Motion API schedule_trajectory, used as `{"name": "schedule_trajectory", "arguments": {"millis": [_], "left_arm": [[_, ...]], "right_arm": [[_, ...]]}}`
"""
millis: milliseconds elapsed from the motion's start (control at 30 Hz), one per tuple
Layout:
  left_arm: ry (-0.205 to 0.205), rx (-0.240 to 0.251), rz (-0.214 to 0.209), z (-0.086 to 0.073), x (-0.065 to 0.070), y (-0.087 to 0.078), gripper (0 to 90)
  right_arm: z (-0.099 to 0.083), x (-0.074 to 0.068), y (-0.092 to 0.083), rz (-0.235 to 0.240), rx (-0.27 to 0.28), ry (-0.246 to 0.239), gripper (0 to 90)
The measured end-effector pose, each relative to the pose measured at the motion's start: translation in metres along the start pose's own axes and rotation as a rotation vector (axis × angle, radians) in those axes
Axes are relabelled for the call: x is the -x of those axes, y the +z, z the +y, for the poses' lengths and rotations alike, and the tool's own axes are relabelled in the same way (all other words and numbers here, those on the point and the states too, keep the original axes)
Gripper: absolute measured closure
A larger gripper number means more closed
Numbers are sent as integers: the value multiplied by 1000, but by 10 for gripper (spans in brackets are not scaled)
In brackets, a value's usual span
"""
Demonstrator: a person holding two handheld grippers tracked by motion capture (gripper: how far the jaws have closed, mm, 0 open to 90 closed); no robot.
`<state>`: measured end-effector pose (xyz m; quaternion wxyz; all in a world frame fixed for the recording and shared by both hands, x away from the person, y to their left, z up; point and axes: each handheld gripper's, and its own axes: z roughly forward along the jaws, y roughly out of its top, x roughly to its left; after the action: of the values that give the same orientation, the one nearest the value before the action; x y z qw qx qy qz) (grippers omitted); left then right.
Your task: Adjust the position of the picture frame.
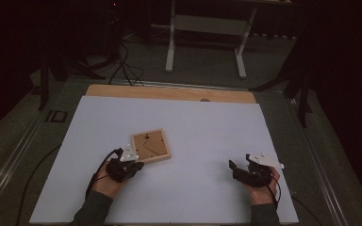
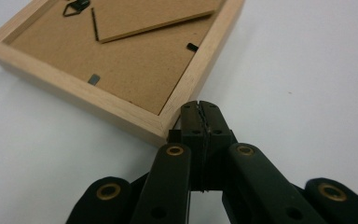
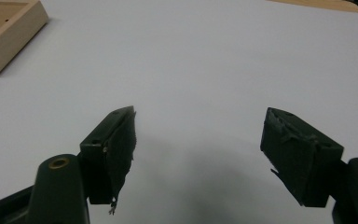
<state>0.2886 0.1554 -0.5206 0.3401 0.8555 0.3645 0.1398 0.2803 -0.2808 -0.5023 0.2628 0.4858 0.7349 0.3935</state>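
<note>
Left gripper view — square pale-wood frame (image 2: 121, 109), brown fibreboard back.

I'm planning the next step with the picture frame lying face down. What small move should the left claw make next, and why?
Probably nudge the frame by its near corner. The left claw is shut, tips right at that wooden corner, gripping nothing. The right claw stands open over bare white table, well apart, so the left does the work.

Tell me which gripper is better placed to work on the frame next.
Left, probably. The left gripper, jaws shut, sits at the corner of the frame, apparently touching it. The right gripper is open over the bare mat, well away from the frame.
</note>
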Motion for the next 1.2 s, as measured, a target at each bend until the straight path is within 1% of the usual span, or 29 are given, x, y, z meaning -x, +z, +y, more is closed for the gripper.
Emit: {"name": "schedule_trajectory", "arguments": {"millis": [133,200,400,500,667,767,967,1067,1200], "left_arm": [[-27,0,28,-1,-5,-1,899],[-44,1,35,-1,-8,-2,899],[-92,7,30,-2,-15,-2,899],[-123,11,35,-2,-19,-2,899],[-156,6,71,-1,-26,-2,899],[-184,12,81,0,-32,0,899],[-227,22,133,2,-43,4,899],[-243,13,162,4,-50,7,899],[-267,15,185,7,-57,9,899]], "right_arm": [[0,-1,0,0,0,0,250],[0,0,0,1,-1,-2,244],[0,-1,0,-6,-1,0,208],[0,-1,0,-8,2,2,203],[0,0,-1,-10,5,1,202],[0,0,-1,-11,5,0,202],[0,0,0,-12,5,1,202],[0,0,0,-12,5,0,203],[-1,0,0,-13,4,-1,203]]}}
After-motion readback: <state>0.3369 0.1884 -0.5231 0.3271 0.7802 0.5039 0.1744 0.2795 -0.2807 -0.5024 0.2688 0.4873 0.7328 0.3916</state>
